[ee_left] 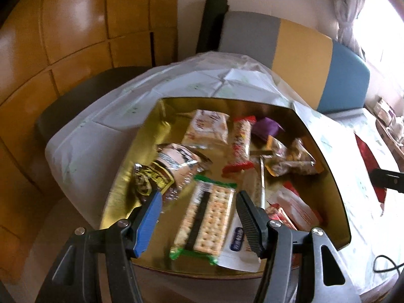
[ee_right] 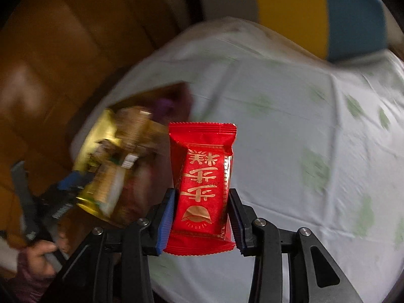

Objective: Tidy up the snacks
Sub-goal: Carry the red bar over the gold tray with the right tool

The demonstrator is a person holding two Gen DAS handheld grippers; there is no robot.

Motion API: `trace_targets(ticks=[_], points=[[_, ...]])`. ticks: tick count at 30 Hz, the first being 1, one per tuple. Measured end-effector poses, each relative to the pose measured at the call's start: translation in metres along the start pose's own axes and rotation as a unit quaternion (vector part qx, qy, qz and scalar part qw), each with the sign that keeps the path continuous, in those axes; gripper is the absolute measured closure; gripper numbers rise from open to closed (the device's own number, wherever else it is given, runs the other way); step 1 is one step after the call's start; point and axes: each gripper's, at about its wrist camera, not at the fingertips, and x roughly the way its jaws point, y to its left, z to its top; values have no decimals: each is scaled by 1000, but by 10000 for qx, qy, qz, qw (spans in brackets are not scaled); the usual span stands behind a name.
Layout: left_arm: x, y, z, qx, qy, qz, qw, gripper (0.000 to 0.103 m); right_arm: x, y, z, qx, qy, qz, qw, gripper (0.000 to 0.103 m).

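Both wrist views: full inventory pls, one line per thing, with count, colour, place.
gold tray: 1, gold, on the table, holds the snacks
cracker pack: 1, clear with green ends, near end of tray, between the left gripper's fingers but untouched
silver foil packs: at least 2, silver and black-gold, tray's left side
pale biscuit pack: 1, cream, far end of tray
red-ended bar: 1, red and white, tray centre
purple sweet: 1, purple, far right of tray
nut packs: count unclear, clear and brown, tray's right
tablecloth: 1, white with green print, covers table
red snack packet: 1, red with gold print, held above the tablecloth
left gripper: open, over tray
right gripper: shut on red snack packet
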Motion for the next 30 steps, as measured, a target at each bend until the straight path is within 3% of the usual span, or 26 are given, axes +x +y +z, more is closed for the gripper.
trace_targets(ticks=[5, 10, 16, 19, 20, 30], points=[[-1, 14, 1, -109, -37, 147, 9998, 41, 28, 72, 22, -599, -37, 210, 9980, 62], [5, 20, -2, -174, 30, 191, 9997, 41, 79, 113, 18, -1007, 375, 38, 9942, 58], [6, 21, -3, -197, 33, 179, 9996, 41, 112, 120, 2, -1129, 800, 60, 9904, 57], [6, 18, -3, -177, 39, 168, 9997, 41, 113, 117, -5, -1211, 796, 39, 9894, 59], [5, 18, -3, -169, 25, 167, 9997, 41, 113, 116, -7, -1224, 792, 41, 9893, 64], [-3, 11, -4, -84, -9, 143, 9999, 41, 109, 114, -9, -1304, 571, -253, 9895, 64]])
